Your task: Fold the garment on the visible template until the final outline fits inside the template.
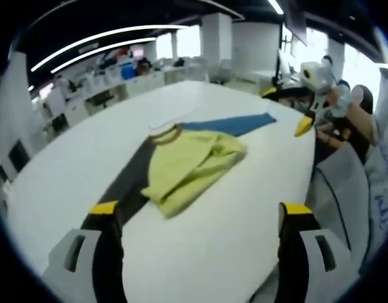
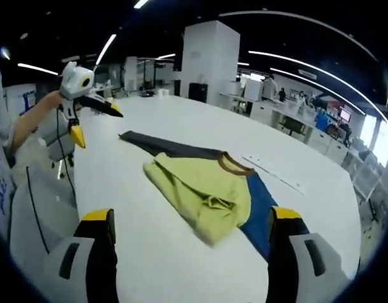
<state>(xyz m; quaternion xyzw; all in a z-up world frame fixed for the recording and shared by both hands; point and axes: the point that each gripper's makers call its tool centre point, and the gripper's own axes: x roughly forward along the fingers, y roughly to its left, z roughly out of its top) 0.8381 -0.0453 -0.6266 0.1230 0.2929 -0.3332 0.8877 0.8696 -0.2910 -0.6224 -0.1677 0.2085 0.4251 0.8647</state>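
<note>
Plainly, both of my tools were held off the work with nothing in them: the left gripper (image 1: 197,218) had its jaws spread apart above the white table (image 1: 244,252), and the right gripper (image 2: 190,224) stood the same. The garment (image 1: 187,167), a yellow top with one grey sleeve (image 1: 127,180) and one blue sleeve (image 1: 235,124), lay part-folded and rumpled mid-table. I judged it light, limp and prone to slide, so I meant to pinch the sleeve ends and hem corners, not the bunched middle.
</note>
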